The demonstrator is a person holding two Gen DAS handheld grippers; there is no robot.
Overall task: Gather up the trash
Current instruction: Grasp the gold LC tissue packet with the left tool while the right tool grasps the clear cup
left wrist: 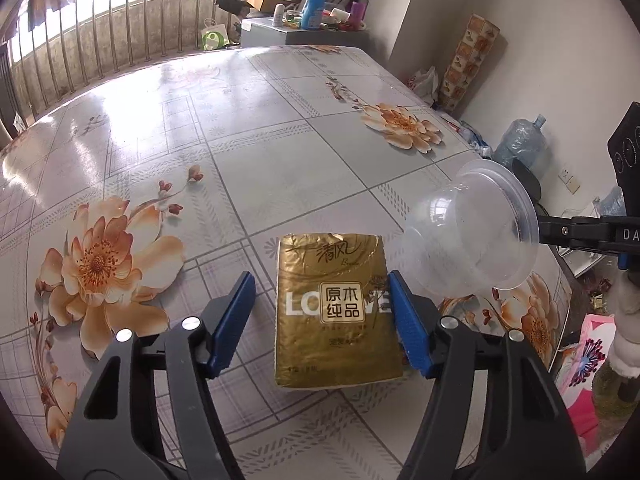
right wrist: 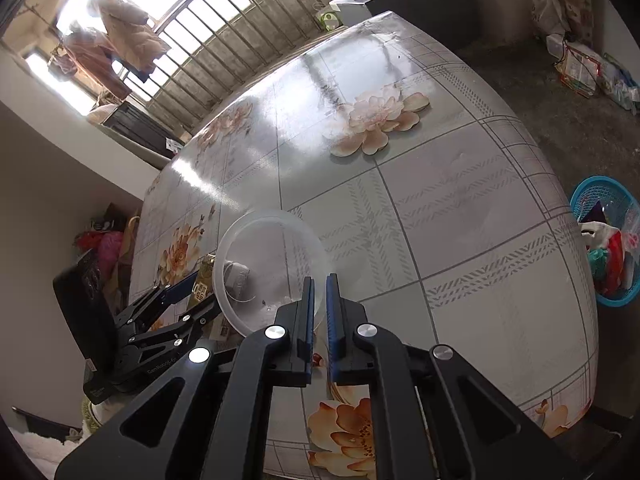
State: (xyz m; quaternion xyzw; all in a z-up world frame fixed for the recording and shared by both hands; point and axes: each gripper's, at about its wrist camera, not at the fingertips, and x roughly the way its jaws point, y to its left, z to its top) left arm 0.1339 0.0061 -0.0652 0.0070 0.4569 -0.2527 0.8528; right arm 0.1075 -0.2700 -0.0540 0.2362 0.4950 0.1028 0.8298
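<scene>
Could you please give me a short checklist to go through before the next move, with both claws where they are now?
1. Right claw shut on the clear plastic container at its rim: ok.
2. Container lifted clear of the table: ok.
3. Left claw straddling the gold tissue pack: ok.
4. Left claw gripping the pack: not ok; one pad looks about touching, a gap shows at the other.
5. Blue basket beside the table open to receive trash: ok, already partly filled.
6. Container empty inside: cannot tell.
</scene>
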